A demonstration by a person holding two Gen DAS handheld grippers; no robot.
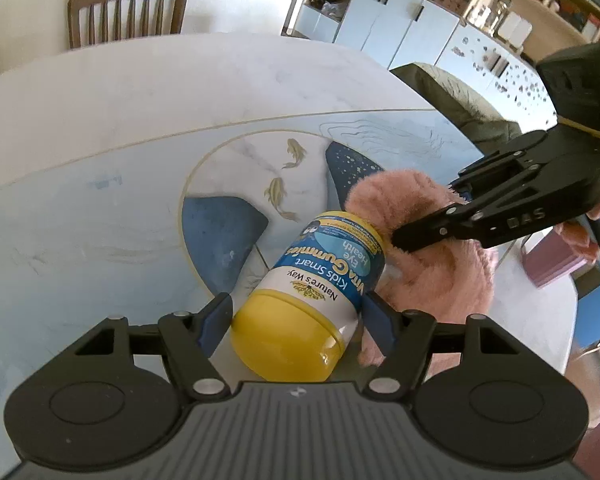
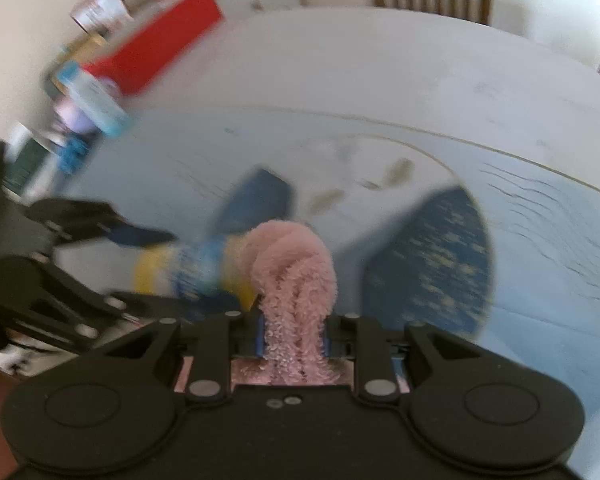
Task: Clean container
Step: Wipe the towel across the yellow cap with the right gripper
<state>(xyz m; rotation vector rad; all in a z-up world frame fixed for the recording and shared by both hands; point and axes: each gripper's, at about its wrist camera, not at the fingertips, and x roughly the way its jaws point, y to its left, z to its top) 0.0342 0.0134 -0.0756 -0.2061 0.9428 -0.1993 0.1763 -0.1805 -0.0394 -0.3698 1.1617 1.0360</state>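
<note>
Behind the work stand a wooden chair (image 1: 128, 10) at the far edge and white cabinets (image 1: 384, 24) with open shelves. Below is the counter (image 1: 100, 128), a pale round top with a blue mat printed with fish.

Above it, the left claw (image 1: 296, 322) holds a gummy vitamin bottle (image 1: 320, 280) with a yellow lid and a blue and white label. Its two blue pads stand on either side of the bottle just below the lid, closed on it, and the lid points back to the camera. I think the bottle is held by this end so that the far part stays free for wiping.

The right claw (image 2: 294, 334) is closed tightly on a pink fluffy cloth (image 2: 296, 264). The cloth is bunched into a thick wad that reaches past the fingertips, so soft fabric, not hard plastic, meets the bottle. In the left wrist view the cloth presses against the far end and the right side of the bottle.

The right wrist view is blurred, which suggests a rubbing motion. My judgement is that the wiping is under way; how clean the bottle is, I cannot tell.
</note>
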